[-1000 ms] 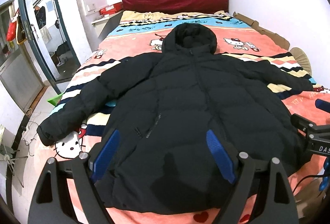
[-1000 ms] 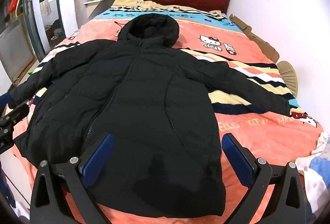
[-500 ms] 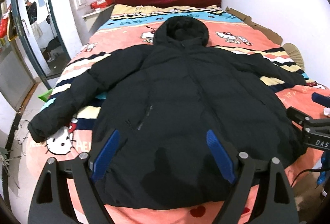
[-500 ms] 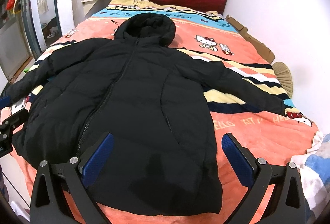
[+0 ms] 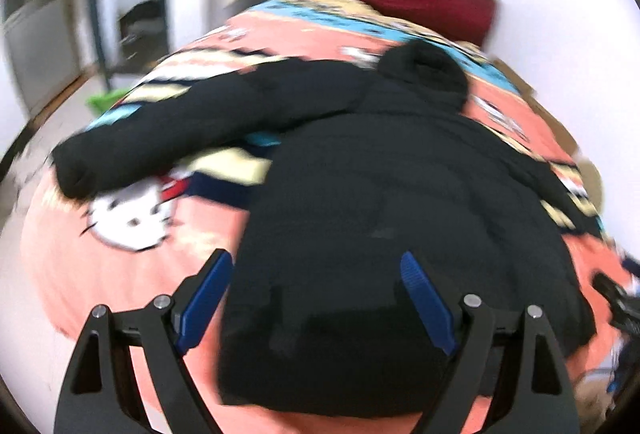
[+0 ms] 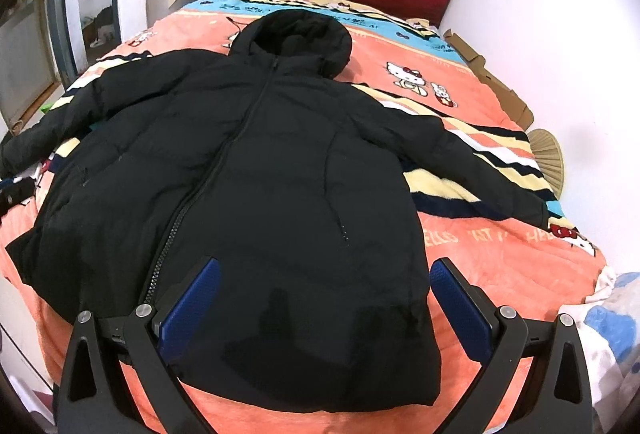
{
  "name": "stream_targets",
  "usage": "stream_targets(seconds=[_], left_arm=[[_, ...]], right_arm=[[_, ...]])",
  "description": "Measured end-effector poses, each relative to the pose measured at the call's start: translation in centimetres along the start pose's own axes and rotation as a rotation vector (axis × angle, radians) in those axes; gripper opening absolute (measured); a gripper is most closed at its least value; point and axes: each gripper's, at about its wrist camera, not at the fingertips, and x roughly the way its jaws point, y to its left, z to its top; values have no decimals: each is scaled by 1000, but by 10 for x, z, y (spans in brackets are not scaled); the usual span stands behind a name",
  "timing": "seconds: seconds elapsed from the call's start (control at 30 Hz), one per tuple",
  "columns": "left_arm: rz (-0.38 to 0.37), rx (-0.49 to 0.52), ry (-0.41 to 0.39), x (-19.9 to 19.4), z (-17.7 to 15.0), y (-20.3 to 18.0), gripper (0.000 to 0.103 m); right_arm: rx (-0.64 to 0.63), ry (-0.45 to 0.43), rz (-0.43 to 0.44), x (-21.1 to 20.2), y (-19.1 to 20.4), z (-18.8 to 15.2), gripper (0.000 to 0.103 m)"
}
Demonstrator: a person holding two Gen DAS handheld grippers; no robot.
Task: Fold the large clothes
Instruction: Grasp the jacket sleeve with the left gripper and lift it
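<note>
Left wrist view, blurred: the left claw (image 5: pixel 316 298) hangs wide and empty over the hem of the black coat (image 5: pixel 380 194), which lies spread face-up on the bed (image 5: pixel 92 274). Its near sleeve (image 5: pixel 180 138) stretches out to the side — probably the first part to fold in, gripped at the cuff.

Right wrist view: the right claw (image 6: pixel 326 300) is also wide, holding nothing, above the hem. The far sleeve (image 6: pixel 472 170) lies flat — take each cuff cleanly and lay it across the zip (image 6: pixel 224 162).
</note>
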Motion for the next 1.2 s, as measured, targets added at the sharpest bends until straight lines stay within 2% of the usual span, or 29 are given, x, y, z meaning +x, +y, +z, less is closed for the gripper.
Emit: stream_targets(seconds=[0.2, 0.33, 0.4, 0.53, 0.73, 0.8, 0.87, 0.93, 1.07, 1.2], left_arm=[[144, -299, -77, 29, 11, 118, 86], [124, -546, -80, 53, 15, 199, 86], [111, -637, -84, 61, 16, 229, 86], [37, -784, -109, 75, 16, 273, 84], [-3, -887, -137, 81, 29, 301, 82], [15, -896, -139, 82, 32, 305, 67], [28, -882, -126, 84, 36, 304, 47], [5, -873, -119, 85, 42, 304, 37], [3, -838, -124, 82, 57, 296, 27], [-4, -779, -147, 69, 75, 277, 25]], right_arm=[[-23, 11, -11, 3, 8, 0, 102], [-31, 20, -21, 6, 10, 0, 102], [-31, 21, -28, 7, 9, 0, 102], [-29, 31, -42, 10, 8, 0, 102], [-40, 29, -43, 12, 7, 0, 102], [-38, 26, -36, 12, 5, 0, 102], [-34, 24, -33, 13, 3, -1, 102], [-30, 22, -30, 13, 1, -1, 102], [-17, 14, -19, 12, -4, 0, 102], [3, -2, -4, 11, -12, 1, 102]])
